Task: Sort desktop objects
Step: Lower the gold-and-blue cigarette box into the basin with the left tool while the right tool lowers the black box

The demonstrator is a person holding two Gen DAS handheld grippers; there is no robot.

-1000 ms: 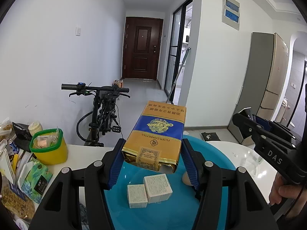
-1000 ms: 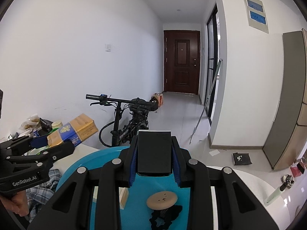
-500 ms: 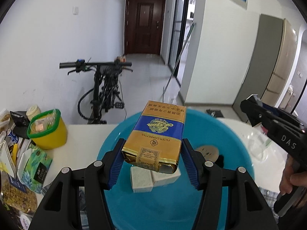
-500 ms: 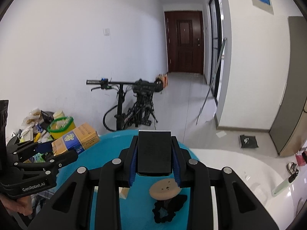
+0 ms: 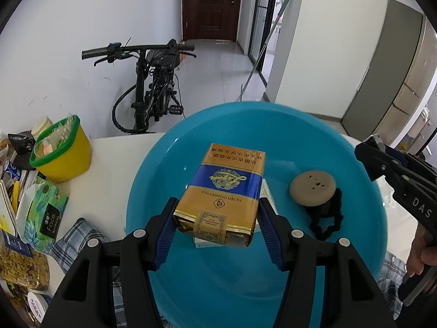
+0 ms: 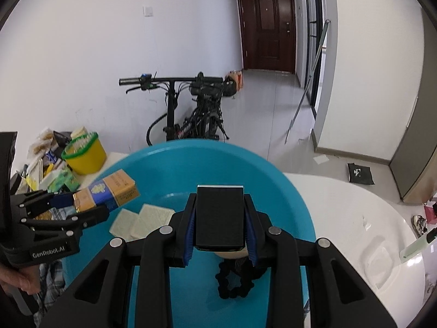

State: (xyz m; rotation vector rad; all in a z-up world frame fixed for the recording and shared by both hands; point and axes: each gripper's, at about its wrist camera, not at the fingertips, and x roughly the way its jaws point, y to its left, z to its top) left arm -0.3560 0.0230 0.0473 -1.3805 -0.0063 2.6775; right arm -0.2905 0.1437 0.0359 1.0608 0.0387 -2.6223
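Note:
My left gripper (image 5: 217, 218) is shut on a gold-and-blue cigarette carton (image 5: 224, 196), held above the inside of a blue basin (image 5: 355, 246). My right gripper (image 6: 220, 220) is shut on a small black box (image 6: 220, 216) over the same basin (image 6: 286, 191). In the basin lie two pale paper packets (image 6: 142, 220), a round tan disc (image 5: 312, 188) and a black hair tie (image 5: 327, 218). The right wrist view shows the left gripper (image 6: 79, 210) with the carton (image 6: 109, 192) at the basin's left rim. The left wrist view shows the right gripper (image 5: 404, 177) at the right edge.
A white table (image 5: 109, 169) carries the basin. A yellow tub with a green rim (image 5: 60, 153), snack packets (image 5: 43, 210) and a plaid cloth (image 5: 76, 235) crowd its left side. A black bicycle (image 5: 153, 90) leans on the wall behind. A green-capped tube (image 6: 418, 243) lies at the right.
Both grippers have sunk and tipped downward over the basin, each keeping its load. More of the basin's inside shows now, with the disc and hair tie in full view.

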